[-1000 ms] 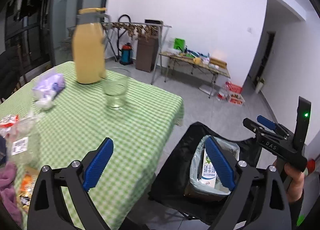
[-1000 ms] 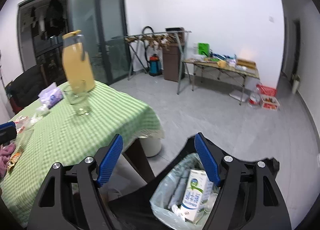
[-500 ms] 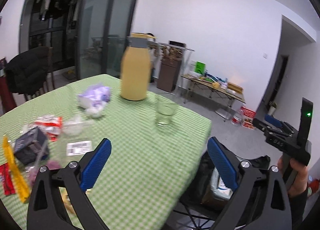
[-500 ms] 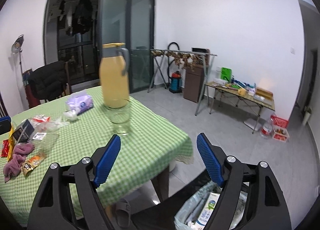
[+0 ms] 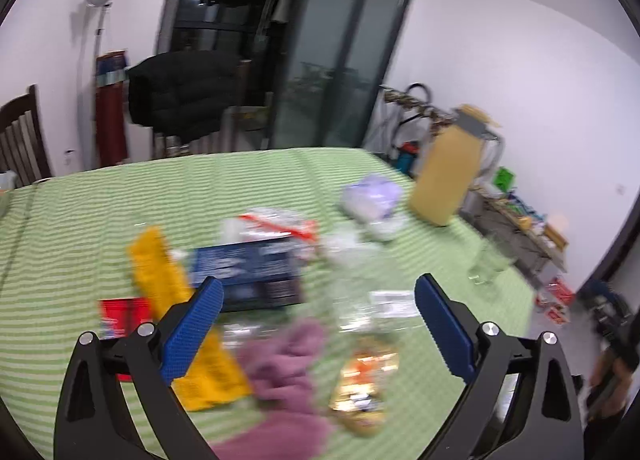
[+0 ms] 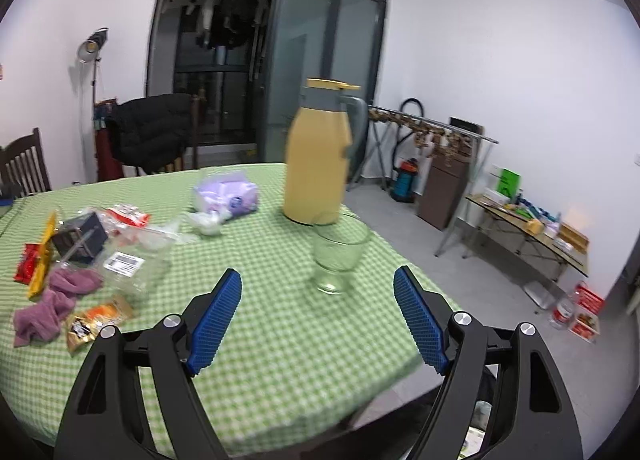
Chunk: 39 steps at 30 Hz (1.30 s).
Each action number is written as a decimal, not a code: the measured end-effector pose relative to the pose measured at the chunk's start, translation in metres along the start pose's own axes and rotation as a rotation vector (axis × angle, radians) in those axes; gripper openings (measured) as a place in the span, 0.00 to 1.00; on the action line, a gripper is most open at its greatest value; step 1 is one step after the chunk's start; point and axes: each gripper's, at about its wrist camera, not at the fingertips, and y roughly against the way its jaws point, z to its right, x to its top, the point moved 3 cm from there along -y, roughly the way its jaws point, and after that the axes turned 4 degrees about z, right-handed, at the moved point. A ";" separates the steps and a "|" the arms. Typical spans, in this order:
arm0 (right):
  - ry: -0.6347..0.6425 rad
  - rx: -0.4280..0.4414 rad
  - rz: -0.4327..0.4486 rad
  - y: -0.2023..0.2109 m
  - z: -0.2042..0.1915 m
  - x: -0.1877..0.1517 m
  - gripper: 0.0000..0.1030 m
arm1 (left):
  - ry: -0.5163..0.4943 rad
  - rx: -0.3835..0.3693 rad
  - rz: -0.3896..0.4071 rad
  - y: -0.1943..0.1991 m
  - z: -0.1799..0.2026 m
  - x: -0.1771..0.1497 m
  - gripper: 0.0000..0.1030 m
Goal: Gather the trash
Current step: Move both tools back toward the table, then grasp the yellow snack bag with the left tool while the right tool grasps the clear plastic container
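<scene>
My left gripper (image 5: 318, 324) is open and empty above a heap of trash on the green checked table (image 5: 100, 212): a dark blue box (image 5: 248, 272), a yellow wrapper (image 5: 160, 280), a red packet (image 5: 120, 312), a clear plastic bag (image 5: 368, 304), an orange snack wrapper (image 5: 364, 384) and a purple cloth (image 5: 288, 360). This view is blurred. My right gripper (image 6: 318, 318) is open and empty over the table's near right part. The same trash lies at its left: the box (image 6: 80, 238), cloth (image 6: 52, 304) and snack wrapper (image 6: 98, 320).
A yellow jug (image 6: 318, 156) and an empty glass (image 6: 338, 256) stand on the table ahead of my right gripper. A purple tissue pack (image 6: 226, 196) lies behind the trash. Chairs (image 6: 24, 164) stand at the far side. The trash bin's bag shows faintly at bottom right (image 6: 478, 412).
Both grippers have swung left from the trash bin to the table. My left gripper now looks down at the trash heap. Both stay open and empty.
</scene>
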 end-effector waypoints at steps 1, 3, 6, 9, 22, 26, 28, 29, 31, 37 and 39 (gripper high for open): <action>0.003 0.018 0.005 -0.002 -0.006 0.001 0.73 | 0.002 0.016 -0.013 -0.001 -0.009 -0.004 0.91; 0.008 0.041 0.009 -0.006 -0.018 0.002 0.73 | 0.029 0.028 -0.063 -0.012 -0.037 -0.018 0.91; 0.008 0.076 -0.001 -0.011 -0.035 0.001 0.73 | 0.085 0.016 -0.156 -0.035 -0.064 -0.041 0.82; 0.022 0.108 -0.012 -0.015 -0.053 0.000 0.73 | 0.059 0.100 -0.204 -0.058 -0.074 -0.058 0.71; 0.072 0.157 -0.061 -0.016 -0.089 -0.015 0.73 | 0.207 0.097 -0.191 -0.098 -0.103 -0.070 0.25; 0.086 0.160 -0.086 -0.020 -0.100 -0.020 0.73 | 0.203 0.083 -0.105 -0.078 -0.109 -0.058 0.05; 0.085 0.169 -0.096 -0.023 -0.106 -0.021 0.73 | 0.238 0.048 -0.073 -0.064 -0.113 -0.052 0.01; 0.083 0.177 -0.102 -0.026 -0.110 -0.022 0.73 | 0.256 0.027 -0.042 -0.055 -0.115 -0.047 0.01; 0.081 0.198 -0.113 -0.030 -0.119 -0.022 0.73 | 0.269 0.004 0.020 -0.040 -0.115 -0.039 0.01; -0.005 0.296 -0.159 -0.063 -0.143 -0.024 0.73 | 0.335 -0.082 0.129 -0.007 -0.120 -0.029 0.01; -0.115 0.361 -0.194 -0.081 -0.145 -0.027 0.73 | 0.332 -0.075 0.134 -0.007 -0.120 -0.029 0.01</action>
